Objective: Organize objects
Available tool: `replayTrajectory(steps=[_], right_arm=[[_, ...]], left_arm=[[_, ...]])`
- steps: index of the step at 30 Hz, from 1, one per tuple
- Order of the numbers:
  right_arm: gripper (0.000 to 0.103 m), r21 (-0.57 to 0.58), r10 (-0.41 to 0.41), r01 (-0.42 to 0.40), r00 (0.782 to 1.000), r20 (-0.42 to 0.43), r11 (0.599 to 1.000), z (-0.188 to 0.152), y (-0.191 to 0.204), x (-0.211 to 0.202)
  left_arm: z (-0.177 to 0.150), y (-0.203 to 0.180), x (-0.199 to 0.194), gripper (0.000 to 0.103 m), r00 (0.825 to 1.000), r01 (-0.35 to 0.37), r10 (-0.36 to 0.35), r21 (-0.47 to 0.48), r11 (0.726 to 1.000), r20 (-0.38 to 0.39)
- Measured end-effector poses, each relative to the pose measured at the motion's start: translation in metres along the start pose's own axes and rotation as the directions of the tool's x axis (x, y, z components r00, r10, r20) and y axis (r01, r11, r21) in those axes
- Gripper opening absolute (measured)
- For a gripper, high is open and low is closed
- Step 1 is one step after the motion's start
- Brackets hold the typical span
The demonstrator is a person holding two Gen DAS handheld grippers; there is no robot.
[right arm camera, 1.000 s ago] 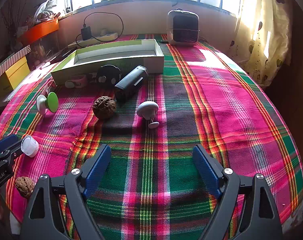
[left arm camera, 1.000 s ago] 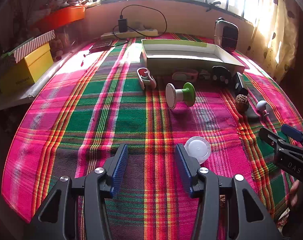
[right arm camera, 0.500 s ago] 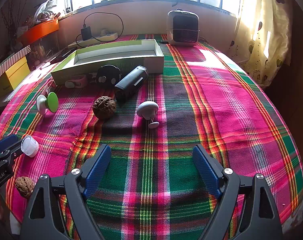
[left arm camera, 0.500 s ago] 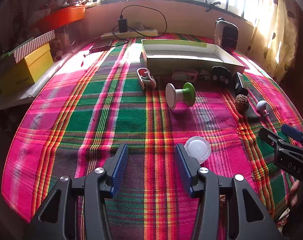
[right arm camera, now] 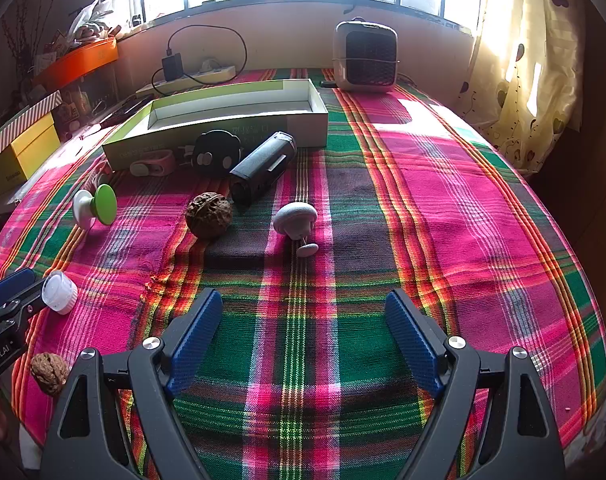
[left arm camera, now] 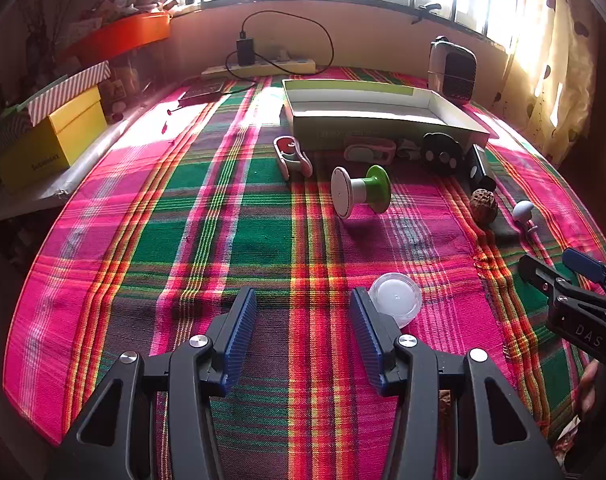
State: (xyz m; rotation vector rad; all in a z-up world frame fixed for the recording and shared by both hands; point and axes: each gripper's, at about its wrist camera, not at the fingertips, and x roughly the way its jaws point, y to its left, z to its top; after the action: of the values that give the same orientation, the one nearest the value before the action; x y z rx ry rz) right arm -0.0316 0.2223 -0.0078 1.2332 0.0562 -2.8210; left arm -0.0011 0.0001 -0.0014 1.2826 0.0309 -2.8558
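An open white and green box (left arm camera: 375, 116) (right arm camera: 231, 120) stands at the back of the plaid cloth. In front of it lie a green and white spool (left arm camera: 359, 190) (right arm camera: 97, 206), a walnut (left arm camera: 483, 204) (right arm camera: 209, 214), a white mushroom knob (left arm camera: 523, 212) (right arm camera: 297, 220), a black cylinder (right arm camera: 263, 166), a black round piece (right arm camera: 217, 152), a pink clip (left arm camera: 369, 152) and a red and white piece (left arm camera: 291, 156). A white cap (left arm camera: 395, 300) (right arm camera: 59, 292) lies just right of my open left gripper (left arm camera: 303, 320). My right gripper (right arm camera: 303, 336) is open and empty over the cloth. A second walnut (right arm camera: 49, 372) lies near the front edge.
A small heater (right arm camera: 365, 56) stands at the back right. A power strip with a charger (left arm camera: 259, 64) lies by the back wall. Yellow and striped boxes (left arm camera: 51, 132) sit on a ledge to the left. A curtain (right arm camera: 523, 72) hangs at the right.
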Motion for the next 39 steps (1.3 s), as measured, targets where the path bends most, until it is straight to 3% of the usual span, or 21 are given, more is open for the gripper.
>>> replayTrajectory(steps=[5,7,10,12,21,27,35,39], right_arm=[[0.084,-0.010,0.033,-0.033,0.999,-0.012,0.999,0.001,0.000,-0.004],[0.084,0.012,0.121,-0.121,0.993,-0.006,0.993,0.003,-0.006,-0.010],[0.084,0.043,0.247,-0.248,0.969,0.016,0.968,0.003,-0.011,-0.020],[0.084,-0.012,0.286,-0.286,0.958,0.017,0.958,0.000,0.004,-0.028],[0.084,-0.220,0.471,-0.461,0.882,-0.007,0.860,-0.011,0.047,-0.057],[0.083,-0.351,0.505,-0.492,0.861,-0.062,0.797,-0.027,0.083,-0.059],[0.070,-0.373,0.503,-0.510,0.855,-0.124,0.775,-0.037,0.102,-0.044],[0.048,-0.400,0.485,-0.483,0.868,-0.104,0.779,-0.039,0.106,-0.045]], left_arm=[[0.003,0.003,-0.001,0.046,1.000,0.028,-0.028,0.013,1.000,-0.007],[0.003,0.004,-0.001,0.046,0.999,0.043,-0.042,0.018,0.999,-0.008],[0.005,0.015,-0.003,0.046,0.993,0.115,-0.114,0.017,0.993,-0.021],[0.006,0.022,-0.003,0.046,0.988,0.153,-0.153,0.017,0.988,-0.034],[0.004,0.042,-0.007,0.046,0.986,0.163,-0.162,0.020,0.986,-0.034],[0.004,0.048,-0.006,0.046,0.980,0.196,-0.196,-0.004,0.981,-0.037],[0.003,0.050,-0.008,0.046,0.974,0.224,-0.224,-0.016,0.974,-0.040],[0.002,0.049,-0.011,0.046,0.968,0.249,-0.250,-0.013,0.968,-0.035]])
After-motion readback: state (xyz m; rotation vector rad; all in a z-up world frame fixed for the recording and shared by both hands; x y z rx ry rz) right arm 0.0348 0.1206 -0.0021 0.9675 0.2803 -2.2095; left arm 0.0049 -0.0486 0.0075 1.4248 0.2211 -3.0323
